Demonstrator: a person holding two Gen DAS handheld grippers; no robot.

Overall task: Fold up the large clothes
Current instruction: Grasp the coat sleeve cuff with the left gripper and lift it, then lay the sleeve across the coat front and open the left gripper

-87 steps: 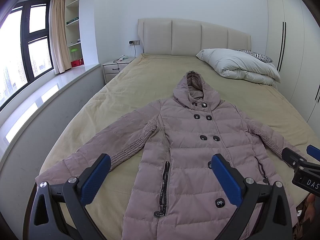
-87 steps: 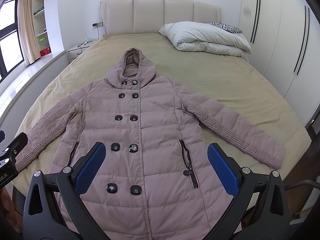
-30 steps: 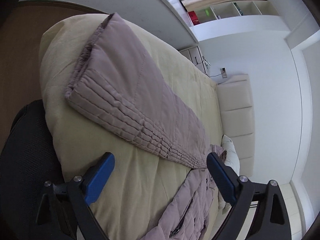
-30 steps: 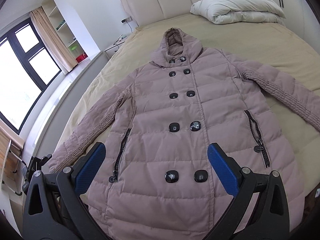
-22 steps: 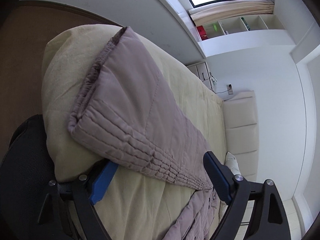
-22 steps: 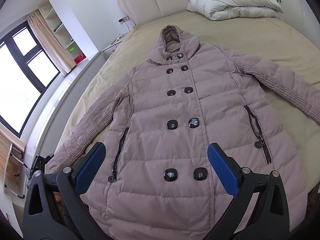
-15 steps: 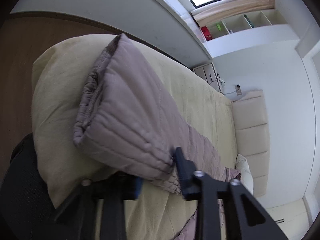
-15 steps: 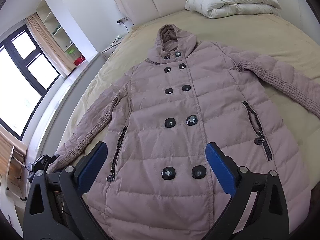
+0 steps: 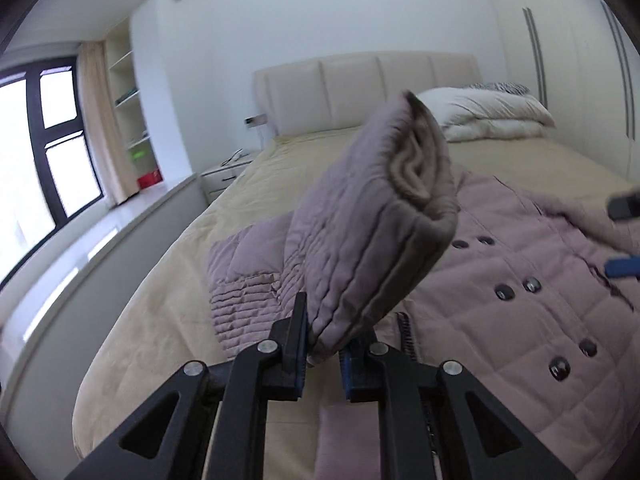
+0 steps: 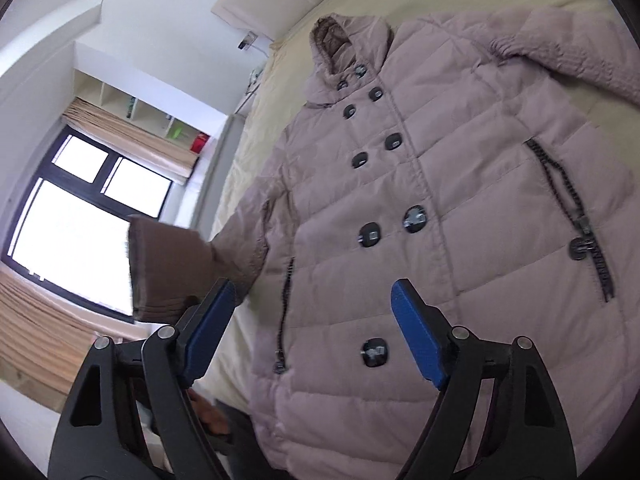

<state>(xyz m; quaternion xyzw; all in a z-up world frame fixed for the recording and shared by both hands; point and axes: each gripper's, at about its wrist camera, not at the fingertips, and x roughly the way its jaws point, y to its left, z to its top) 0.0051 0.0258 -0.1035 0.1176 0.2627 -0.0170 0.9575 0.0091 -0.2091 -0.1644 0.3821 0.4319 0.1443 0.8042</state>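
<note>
A mauve hooded puffer coat (image 10: 460,184) with dark buttons lies face up on the bed. My left gripper (image 9: 323,356) is shut on the cuff end of the coat's left sleeve (image 9: 372,220) and holds it raised above the bed, cuff opening pointing up. The raised sleeve also shows in the right wrist view (image 10: 168,268), at the left. My right gripper (image 10: 312,336) is open and empty, hovering above the coat's lower front near the bottom buttons. Its fingertips (image 9: 624,236) show at the right edge of the left wrist view.
The bed has a tan cover (image 9: 160,320) and a padded headboard (image 9: 360,92). A white folded duvet (image 9: 492,114) lies by the headboard. A nightstand (image 9: 224,172), shelves and a window (image 9: 44,160) are on the left, wardrobes (image 9: 580,80) on the right.
My left gripper has closed on the sleeve cuff and lifted it off the bed corner, swinging toward the coat body. My right gripper has tilted and moved closer over the coat's front.
</note>
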